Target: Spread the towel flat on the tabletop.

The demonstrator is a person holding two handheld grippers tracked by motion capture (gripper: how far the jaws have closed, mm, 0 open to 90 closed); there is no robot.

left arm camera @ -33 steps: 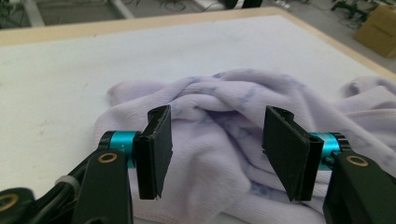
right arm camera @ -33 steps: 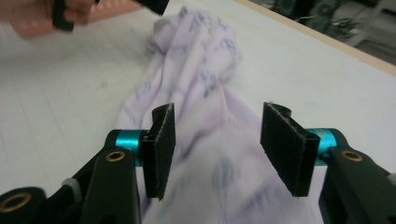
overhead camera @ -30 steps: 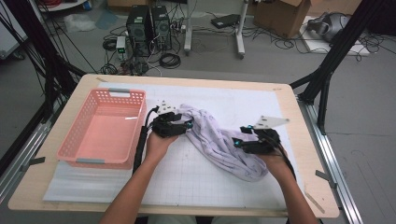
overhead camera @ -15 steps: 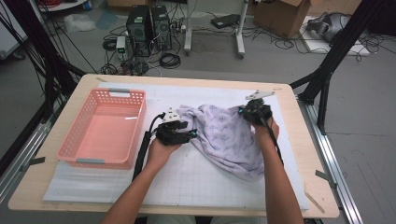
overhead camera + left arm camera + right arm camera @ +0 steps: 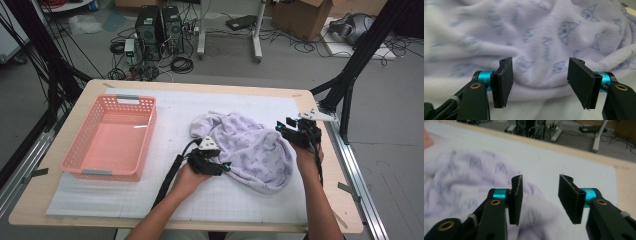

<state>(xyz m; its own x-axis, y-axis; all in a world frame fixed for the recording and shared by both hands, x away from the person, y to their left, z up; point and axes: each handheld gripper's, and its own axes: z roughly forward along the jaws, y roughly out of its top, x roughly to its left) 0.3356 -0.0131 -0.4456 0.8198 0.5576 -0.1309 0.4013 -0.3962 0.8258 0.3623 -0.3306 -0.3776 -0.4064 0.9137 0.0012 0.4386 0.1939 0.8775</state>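
Note:
A pale lilac cloth (image 5: pixel 250 150) with small blue prints lies bunched on the white mat, right of centre. My left gripper (image 5: pixel 223 168) sits at the cloth's near left edge, open, its jaws spread with nothing between them. In the left gripper view the cloth (image 5: pixel 536 37) spreads just beyond the left gripper (image 5: pixel 540 83). My right gripper (image 5: pixel 284 129) hovers at the cloth's far right edge, also open. In the right gripper view the right gripper (image 5: pixel 540 200) hangs over the cloth's edge (image 5: pixel 474 177) and the bare mat.
A pink plastic basket (image 5: pixel 80 145) stands hollow at the mat's left. The white gridded mat (image 5: pixel 165 112) covers most of the wooden table (image 5: pixel 345 200). Cables, computer towers and a black frame leg (image 5: pixel 350 75) lie beyond the table's far edge.
My left gripper moved toward me and rightwards to the cloth's near edge. My right gripper shifted right and nearer, off the cloth's top. The cloth has spread wider.

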